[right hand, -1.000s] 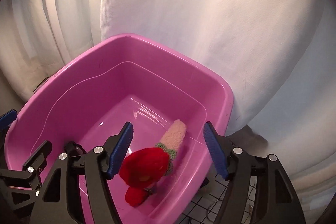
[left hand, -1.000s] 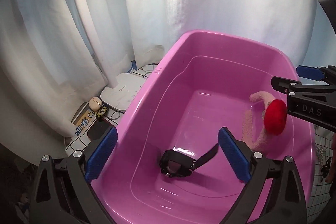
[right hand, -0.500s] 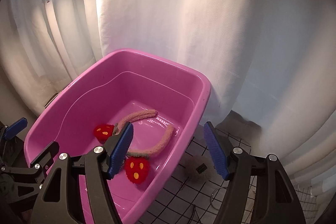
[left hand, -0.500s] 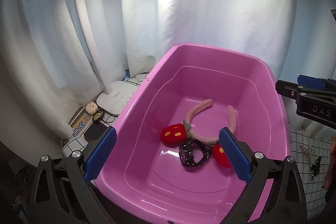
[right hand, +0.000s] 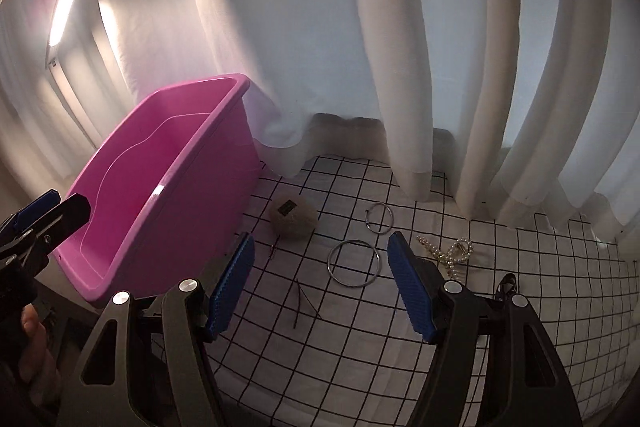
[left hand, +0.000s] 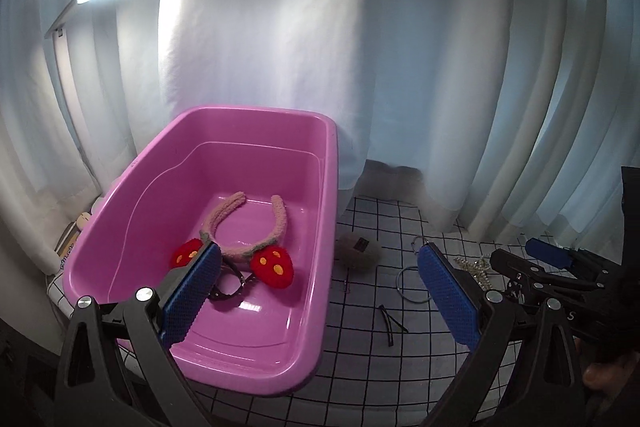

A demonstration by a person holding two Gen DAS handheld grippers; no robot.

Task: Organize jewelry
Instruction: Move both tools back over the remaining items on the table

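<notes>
Left wrist: headband (left hand: 256,223) inside tub (left hand: 320,267), right wrist: pearl clip (right hand: 448,251)

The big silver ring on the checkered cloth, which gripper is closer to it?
Right. The right gripper hovers open right by the big silver ring; the left gripper sits back beside the pink tub.

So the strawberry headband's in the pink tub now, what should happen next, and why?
Probably lower the right tool onto the large metal ring lying just ahead between its open fingers. It is empty, and the ring, like the pearl clip, lies on the checked cloth outside the pink tub.
</notes>
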